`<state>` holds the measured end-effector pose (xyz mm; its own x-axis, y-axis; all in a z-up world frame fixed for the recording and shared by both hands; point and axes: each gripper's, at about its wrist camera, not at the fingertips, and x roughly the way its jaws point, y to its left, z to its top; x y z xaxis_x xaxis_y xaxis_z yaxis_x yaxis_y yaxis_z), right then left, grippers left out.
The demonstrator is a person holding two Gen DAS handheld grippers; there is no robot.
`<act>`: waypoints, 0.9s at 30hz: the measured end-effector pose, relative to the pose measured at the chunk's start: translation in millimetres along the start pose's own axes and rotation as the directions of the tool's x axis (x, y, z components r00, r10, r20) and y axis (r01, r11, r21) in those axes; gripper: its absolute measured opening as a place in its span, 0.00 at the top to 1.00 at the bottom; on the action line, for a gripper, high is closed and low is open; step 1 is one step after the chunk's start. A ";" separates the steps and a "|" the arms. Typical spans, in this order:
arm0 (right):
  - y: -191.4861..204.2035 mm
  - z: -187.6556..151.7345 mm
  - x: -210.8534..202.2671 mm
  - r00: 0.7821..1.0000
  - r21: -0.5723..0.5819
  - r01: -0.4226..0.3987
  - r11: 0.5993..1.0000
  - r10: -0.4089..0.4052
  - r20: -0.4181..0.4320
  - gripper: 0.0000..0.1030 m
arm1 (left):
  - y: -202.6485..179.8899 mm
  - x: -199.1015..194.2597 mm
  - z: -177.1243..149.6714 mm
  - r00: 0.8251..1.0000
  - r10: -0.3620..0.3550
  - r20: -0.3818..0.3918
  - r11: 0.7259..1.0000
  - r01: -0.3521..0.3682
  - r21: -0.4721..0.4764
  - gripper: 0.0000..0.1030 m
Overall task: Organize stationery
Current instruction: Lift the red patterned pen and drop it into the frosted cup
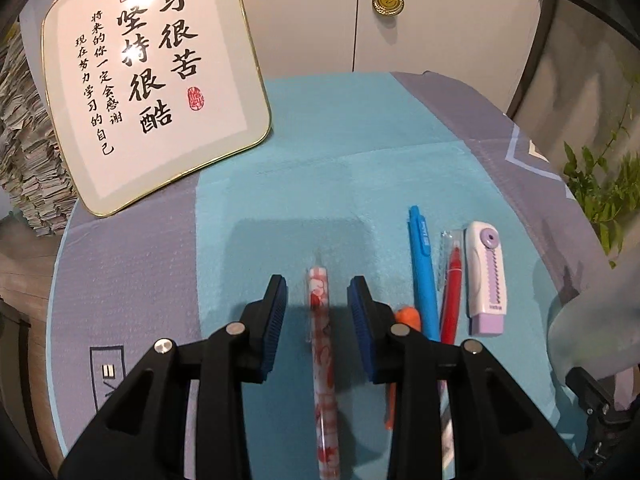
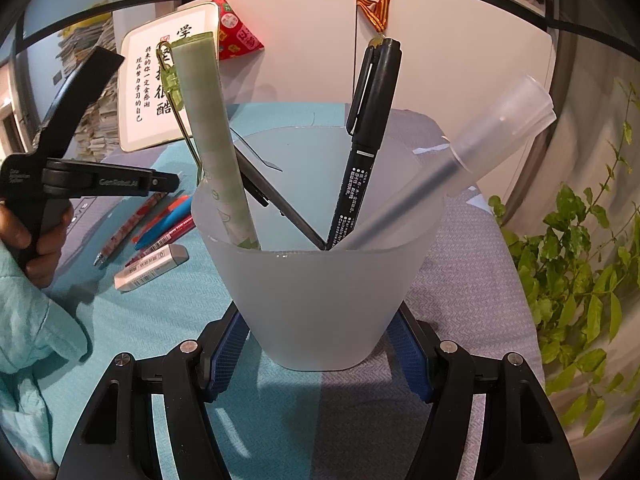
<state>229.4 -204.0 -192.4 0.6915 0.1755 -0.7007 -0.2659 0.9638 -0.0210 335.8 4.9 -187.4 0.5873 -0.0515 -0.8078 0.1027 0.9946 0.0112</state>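
My left gripper [image 1: 318, 284] is open and points down at the teal cloth [image 1: 320, 160]. A red-and-white patterned pen [image 1: 322, 360] lies between its jaws, untouched. To its right lie an orange pen [image 1: 408, 318], a blue pen [image 1: 422, 272], a red pen [image 1: 452, 292] and a white-and-purple eraser [image 1: 486, 280]. My right gripper [image 2: 318, 344] is shut on a frosted cup [image 2: 320, 300]. In the cup stand a green pen [image 2: 212, 140], a black marker [image 2: 364, 148], a frosted pen [image 2: 460, 176] and a dark thin pen [image 2: 276, 200].
A framed calligraphy board [image 1: 152, 80] leans at the back left beside a paper stack [image 1: 28, 140]. A medal [image 1: 387, 0] hangs on the wall. A leafy plant [image 2: 580, 280] stands off the table's right edge. A hand [image 2: 44, 248] holds the left gripper's handle.
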 end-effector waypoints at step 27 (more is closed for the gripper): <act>0.1 -1.1 -1.2 1.000 0.006 -0.001 1.000 0.001 0.005 0.33 | -15.8 -132.5 -5.5 0.934 -0.053 0.355 0.998 0.058 -0.003 0.89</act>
<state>227.9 -204.4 -192.4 0.6950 0.1772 -0.6968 -0.2623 0.9648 -0.0163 251.9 -3.5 -83.8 0.8276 -0.1322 -0.5456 0.1337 0.9903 -0.0372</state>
